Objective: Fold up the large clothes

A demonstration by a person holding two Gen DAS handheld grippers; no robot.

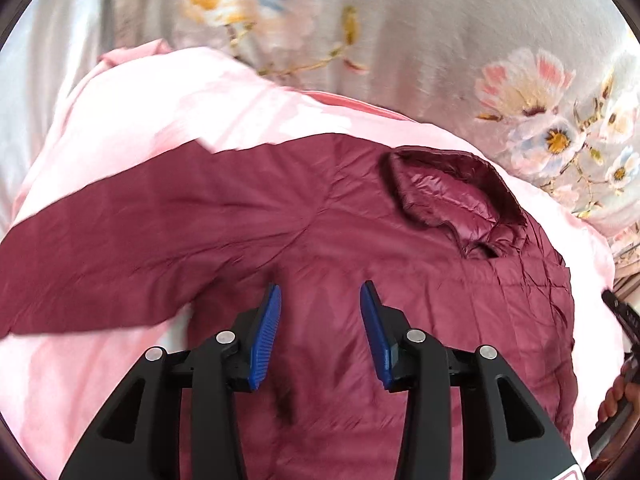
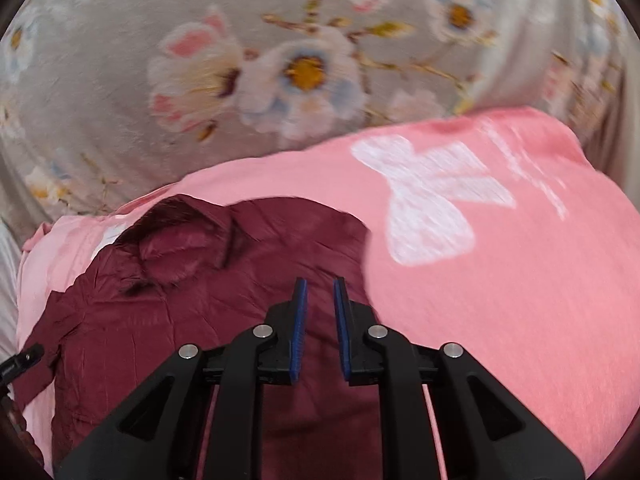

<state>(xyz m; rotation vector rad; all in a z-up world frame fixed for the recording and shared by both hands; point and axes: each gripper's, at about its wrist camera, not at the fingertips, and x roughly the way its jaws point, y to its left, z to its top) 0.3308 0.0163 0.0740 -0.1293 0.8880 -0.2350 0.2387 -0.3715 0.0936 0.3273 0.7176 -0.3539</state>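
Note:
A maroon quilted jacket [image 1: 312, 232] lies spread on a pink cloth [image 1: 132, 100], collar [image 1: 452, 196] up to the right, one sleeve [image 1: 100, 240] stretched out left. My left gripper [image 1: 320, 296] is open and empty, above the jacket's body. In the right wrist view the jacket [image 2: 192, 320] lies at lower left with its collar [image 2: 176, 248] at the top. My right gripper [image 2: 320, 284] is open with a narrow gap and holds nothing, over the jacket's right edge beside the pink cloth [image 2: 500, 300] with white print.
A grey floral bedsheet [image 1: 400, 32] lies behind the clothes; it also shows in the right wrist view [image 2: 120, 60]. The right gripper's black body and a hand [image 1: 620, 380] show at the right edge of the left wrist view.

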